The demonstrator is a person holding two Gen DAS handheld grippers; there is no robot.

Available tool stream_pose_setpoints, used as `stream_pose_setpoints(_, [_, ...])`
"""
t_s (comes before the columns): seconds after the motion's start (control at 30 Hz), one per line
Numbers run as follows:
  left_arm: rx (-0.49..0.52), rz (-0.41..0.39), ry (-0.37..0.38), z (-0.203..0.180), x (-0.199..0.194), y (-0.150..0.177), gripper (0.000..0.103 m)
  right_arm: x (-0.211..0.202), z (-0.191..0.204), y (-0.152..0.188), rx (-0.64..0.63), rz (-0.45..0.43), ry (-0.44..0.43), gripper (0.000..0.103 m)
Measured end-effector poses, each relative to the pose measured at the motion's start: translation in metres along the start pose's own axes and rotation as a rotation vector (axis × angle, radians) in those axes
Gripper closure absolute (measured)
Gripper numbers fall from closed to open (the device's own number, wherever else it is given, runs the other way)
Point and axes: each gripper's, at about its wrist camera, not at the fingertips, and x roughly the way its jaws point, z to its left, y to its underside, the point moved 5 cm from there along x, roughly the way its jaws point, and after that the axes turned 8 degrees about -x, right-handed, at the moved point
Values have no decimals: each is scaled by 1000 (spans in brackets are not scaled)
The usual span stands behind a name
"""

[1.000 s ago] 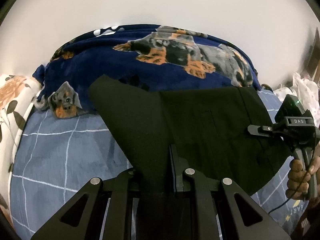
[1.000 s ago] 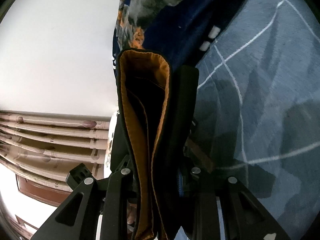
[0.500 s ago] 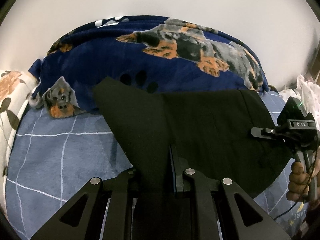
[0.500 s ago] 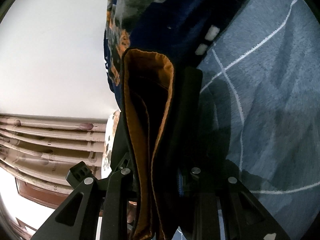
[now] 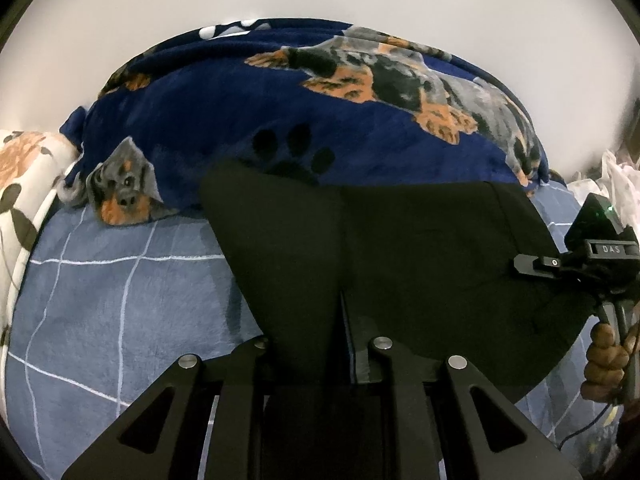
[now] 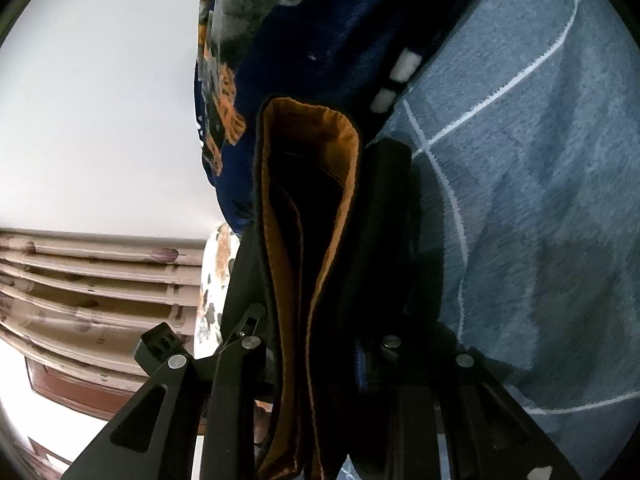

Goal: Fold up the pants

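Both claws carried the black pants [image 5: 400, 256] nearer the dog-print blanket [image 5: 280, 104]; my left claw [image 5: 340, 312] and right claw [image 6: 340, 248] stayed clamped on them above the bed [image 5: 120, 288].

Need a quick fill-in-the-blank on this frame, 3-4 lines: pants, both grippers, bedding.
1. Both grippers, left gripper and right gripper, are shut on the ____.
2. The pants are black outside with an ____ lining.
3. The navy blanket behind the pants is printed with ____.
4. The blue bedsheet has a grid of ____ lines.

Missing words: pants; orange; dogs; white
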Motion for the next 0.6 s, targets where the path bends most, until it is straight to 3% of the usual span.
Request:
stream_pose_setpoints(0.23, [24, -17, -38, 3, 6, 7, 81, 3, -2, 0, -90, 13, 109, 80])
stream_pose_setpoints(0.47, [2, -39, -61, 12, 13, 14, 74, 10, 7, 4, -254, 4, 282, 76])
stream_pose_setpoints(0.6, [9, -59, -85, 13, 16, 19, 68, 13, 12, 5, -307, -14, 327, 74])
